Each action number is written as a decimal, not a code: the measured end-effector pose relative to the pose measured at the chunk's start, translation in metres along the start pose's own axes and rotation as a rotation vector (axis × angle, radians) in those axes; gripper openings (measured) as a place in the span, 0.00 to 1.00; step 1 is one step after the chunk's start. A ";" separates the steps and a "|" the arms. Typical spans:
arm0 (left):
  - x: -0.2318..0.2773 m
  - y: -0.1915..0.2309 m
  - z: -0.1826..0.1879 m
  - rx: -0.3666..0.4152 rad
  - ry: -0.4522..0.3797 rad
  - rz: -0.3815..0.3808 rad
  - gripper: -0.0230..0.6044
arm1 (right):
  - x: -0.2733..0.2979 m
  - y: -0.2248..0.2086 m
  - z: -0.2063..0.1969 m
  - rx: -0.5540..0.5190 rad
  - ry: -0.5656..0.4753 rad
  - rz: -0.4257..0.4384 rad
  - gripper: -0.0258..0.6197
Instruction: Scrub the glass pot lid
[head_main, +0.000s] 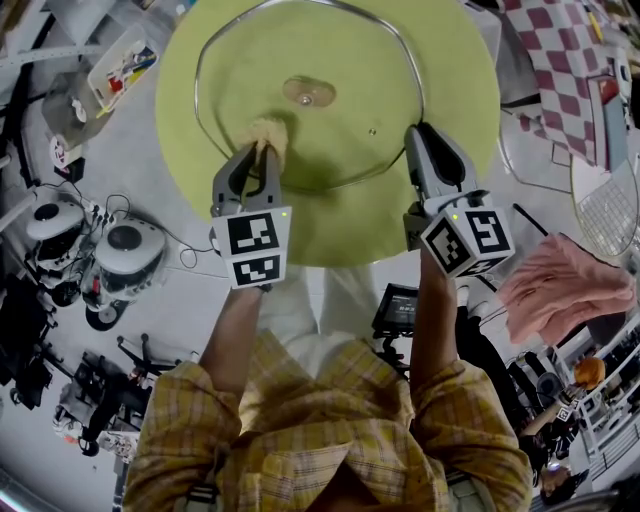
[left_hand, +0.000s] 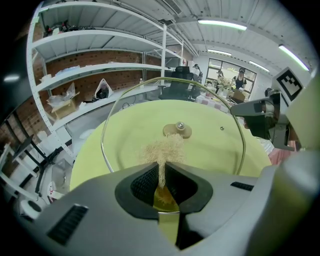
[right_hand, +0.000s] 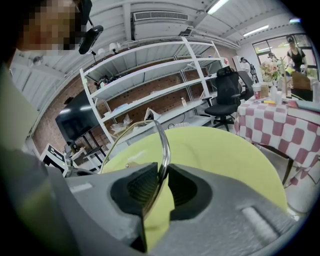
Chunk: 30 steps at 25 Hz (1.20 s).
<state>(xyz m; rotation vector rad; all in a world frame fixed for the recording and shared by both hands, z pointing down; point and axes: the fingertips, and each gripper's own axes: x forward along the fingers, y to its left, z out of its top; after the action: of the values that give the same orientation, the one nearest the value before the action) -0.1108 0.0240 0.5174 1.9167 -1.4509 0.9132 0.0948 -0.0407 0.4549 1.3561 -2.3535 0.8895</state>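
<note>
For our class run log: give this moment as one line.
left hand-held gripper: shut on tan fibrous scrubber | right hand-held gripper: shut on round glass pot lid

Far edge of green table (head_main: 452, 80), past head view's top

Glass pot lid (head_main: 340, 140) over the round table (head_main: 450, 220), its knob (head_main: 308, 93) at centre. Left gripper (head_main: 260, 150) at the lid's near-left part, scrub pad (head_main: 268, 133) between its jaws and seemingly touching the glass just before the knob. Right gripper (head_main: 420, 135) clamped on the lid's right rim. Cloth (head_main: 560, 290) to the right of the table, well apart from the lid
</note>
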 end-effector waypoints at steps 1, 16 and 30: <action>0.000 -0.001 0.001 -0.001 0.000 -0.001 0.11 | 0.000 0.000 0.000 0.000 0.000 0.000 0.14; 0.006 -0.039 0.004 -0.047 -0.001 -0.070 0.11 | 0.003 -0.001 0.000 -0.015 0.031 0.006 0.14; 0.006 -0.060 0.009 -0.145 0.005 -0.112 0.11 | 0.006 -0.009 -0.007 -0.033 0.091 -0.027 0.13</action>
<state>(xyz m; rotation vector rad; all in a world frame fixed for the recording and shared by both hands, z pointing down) -0.0500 0.0293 0.5145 1.8662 -1.3532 0.7406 0.0987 -0.0434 0.4663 1.3037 -2.2668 0.8819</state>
